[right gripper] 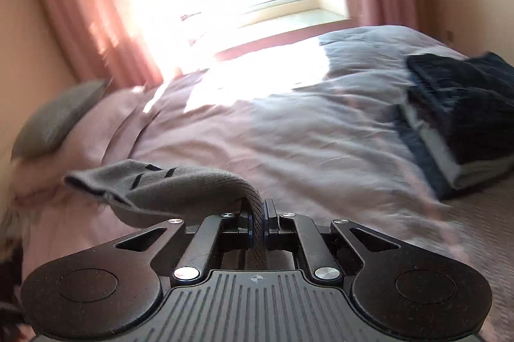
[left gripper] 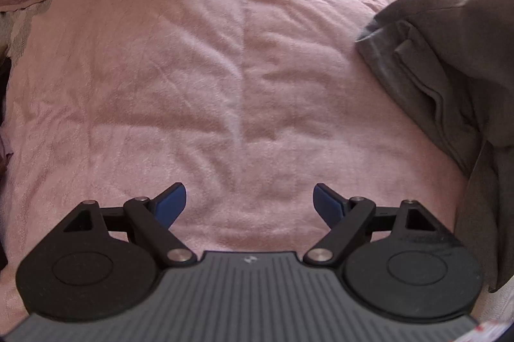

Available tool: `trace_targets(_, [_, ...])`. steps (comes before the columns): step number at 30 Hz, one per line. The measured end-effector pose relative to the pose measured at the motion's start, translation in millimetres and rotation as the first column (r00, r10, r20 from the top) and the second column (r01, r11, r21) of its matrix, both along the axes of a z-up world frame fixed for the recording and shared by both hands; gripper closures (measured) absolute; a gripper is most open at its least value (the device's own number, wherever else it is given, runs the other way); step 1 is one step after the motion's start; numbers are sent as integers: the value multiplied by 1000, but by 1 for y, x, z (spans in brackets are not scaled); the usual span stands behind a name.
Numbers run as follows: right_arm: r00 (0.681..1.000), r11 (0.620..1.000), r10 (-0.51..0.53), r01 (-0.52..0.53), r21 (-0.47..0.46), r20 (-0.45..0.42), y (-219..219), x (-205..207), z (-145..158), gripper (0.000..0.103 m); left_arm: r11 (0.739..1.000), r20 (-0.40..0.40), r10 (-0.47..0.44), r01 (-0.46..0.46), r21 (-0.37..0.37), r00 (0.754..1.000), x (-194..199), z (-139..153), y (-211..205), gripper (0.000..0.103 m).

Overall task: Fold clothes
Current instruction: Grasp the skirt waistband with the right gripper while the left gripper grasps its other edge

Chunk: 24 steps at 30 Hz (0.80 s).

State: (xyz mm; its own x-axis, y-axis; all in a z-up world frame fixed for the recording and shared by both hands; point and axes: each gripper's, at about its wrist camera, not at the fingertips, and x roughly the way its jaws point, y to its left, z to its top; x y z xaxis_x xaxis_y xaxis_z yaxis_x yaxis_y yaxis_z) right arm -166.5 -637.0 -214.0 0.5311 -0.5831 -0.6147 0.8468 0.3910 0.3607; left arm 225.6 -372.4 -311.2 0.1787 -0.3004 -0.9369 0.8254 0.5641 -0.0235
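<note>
Grey knit garment (right gripper: 167, 184) looks soft, light and floppy; its ribbed edge is pinched between the right gripper (right gripper: 257, 224) fingers, the rest trailing left of them. The left gripper (left gripper: 250, 204) is spread wide over the pink blanket (left gripper: 192, 85), the cloth hanging right of its fingers; a second hold on that ribbed edge should serve best.

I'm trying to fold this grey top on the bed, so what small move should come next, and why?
Probably bring the left gripper across to the grey garment and pinch a free edge. Its jaws stand open over bare pink bedspread, holding nothing, while the right gripper is shut on one ribbed edge of the garment, which hangs bunched rather than flat.
</note>
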Motion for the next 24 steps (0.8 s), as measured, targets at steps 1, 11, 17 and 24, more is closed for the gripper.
trace_targets(1, [998,998,-54,53,33,22,-12,-27,7,103,1000,-6,-17,17,-10,1000,-12,2,-6,20])
trace_targets(11, [953,920,-302,283,269,30,-58,-197,-26,103,982,-71,-137,126,-137,988,-141,-23,-84,22])
trace_targets(17, [919,858,-394,362,364,14,-81,-258,-54,103,951,-23,-194,182,-250,981,-189,-34,-136,25])
trace_targets(24, [930,855,-366,328,402,21,-96,-271,-72,103,838,279,-366,445,-316,888,-226,-46,-184,24])
